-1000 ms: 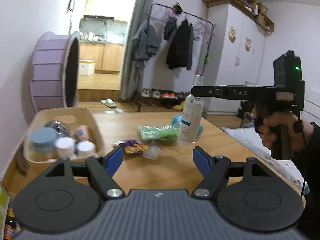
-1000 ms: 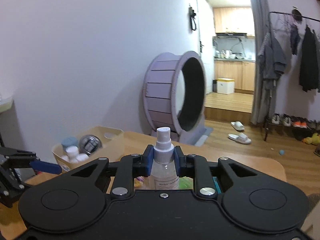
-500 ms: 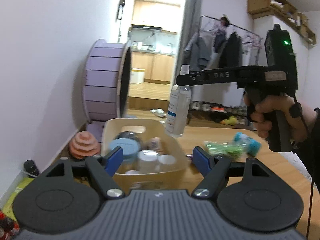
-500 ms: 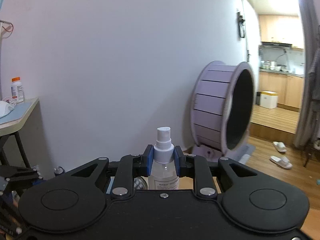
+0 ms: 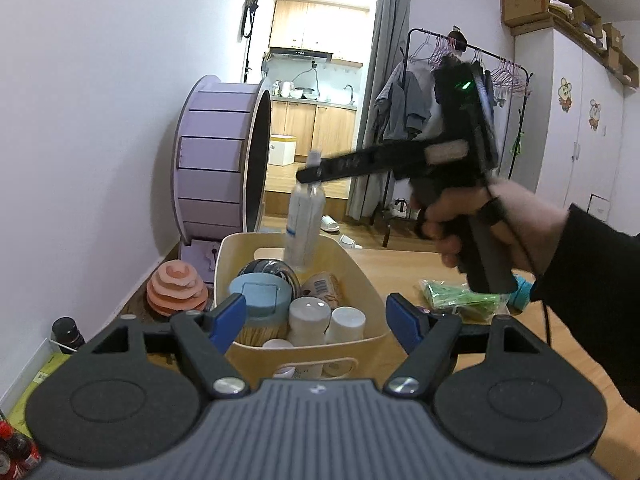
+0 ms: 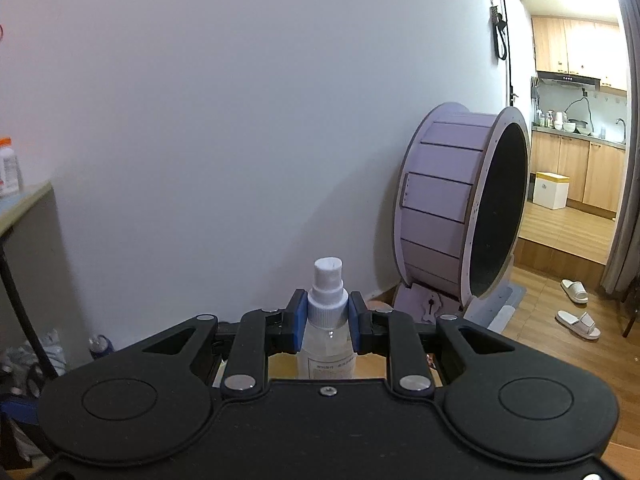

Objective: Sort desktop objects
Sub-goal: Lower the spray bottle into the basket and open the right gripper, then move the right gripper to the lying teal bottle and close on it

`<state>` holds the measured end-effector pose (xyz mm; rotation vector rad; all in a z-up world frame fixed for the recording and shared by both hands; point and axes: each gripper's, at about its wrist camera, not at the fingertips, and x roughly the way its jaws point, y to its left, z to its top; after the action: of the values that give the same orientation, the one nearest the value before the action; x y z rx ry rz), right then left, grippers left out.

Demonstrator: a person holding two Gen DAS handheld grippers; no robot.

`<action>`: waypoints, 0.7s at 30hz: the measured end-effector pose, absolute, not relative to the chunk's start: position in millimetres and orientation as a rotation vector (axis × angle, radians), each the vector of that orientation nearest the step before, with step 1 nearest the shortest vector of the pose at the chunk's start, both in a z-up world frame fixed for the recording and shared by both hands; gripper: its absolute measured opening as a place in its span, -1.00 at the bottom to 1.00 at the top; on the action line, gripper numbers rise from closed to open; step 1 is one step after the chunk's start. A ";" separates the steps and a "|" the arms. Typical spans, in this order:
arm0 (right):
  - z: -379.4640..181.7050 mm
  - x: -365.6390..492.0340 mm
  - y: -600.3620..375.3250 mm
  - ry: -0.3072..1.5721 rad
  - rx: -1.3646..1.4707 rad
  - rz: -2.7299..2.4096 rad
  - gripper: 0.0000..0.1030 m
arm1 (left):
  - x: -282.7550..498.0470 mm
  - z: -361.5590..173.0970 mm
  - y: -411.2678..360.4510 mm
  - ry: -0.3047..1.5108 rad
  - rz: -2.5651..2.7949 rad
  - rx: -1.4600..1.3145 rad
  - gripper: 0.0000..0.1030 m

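Right gripper (image 6: pixel 327 322) clamps neck of spray bottle (image 6: pixel 327 336), upright above far end of cream bin (image 5: pixel 372 292); bottle base blurred, contact with contents unclear. Left gripper (image 5: pixel 318 318) spread wide, empty, near bin's front. Green packet (image 5: pixel 460 294) on table, partly hidden behind hand (image 5: pixel 480 220).

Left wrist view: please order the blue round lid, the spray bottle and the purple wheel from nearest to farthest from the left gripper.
From the left gripper:
1. Blue round lid, in the bin, just behind the left finger.
2. Spray bottle, hanging over the bin's far end, held by the right gripper.
3. Purple wheel, on the floor beyond the table, left.
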<state>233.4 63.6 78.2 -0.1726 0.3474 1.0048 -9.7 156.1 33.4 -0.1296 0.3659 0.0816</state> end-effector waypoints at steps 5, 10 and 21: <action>51.6 239.8 78.9 0.418 -0.249 0.979 -0.51 | -7.8 31.6 157.3 0.376 0.081 -0.135 0.47; 62.5 227.7 37.5 0.374 -0.219 0.943 -0.13 | -5.8 29.5 152.0 0.384 0.056 -0.127 0.47; 64.3 201.3 -106.1 0.379 -0.163 0.741 0.19 | 4.1 24.8 120.7 0.391 -0.040 -0.106 0.47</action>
<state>201.3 -106.1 64.3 -0.1632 0.3794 0.7412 4.1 120.7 24.8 -0.1064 0.3906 -0.0403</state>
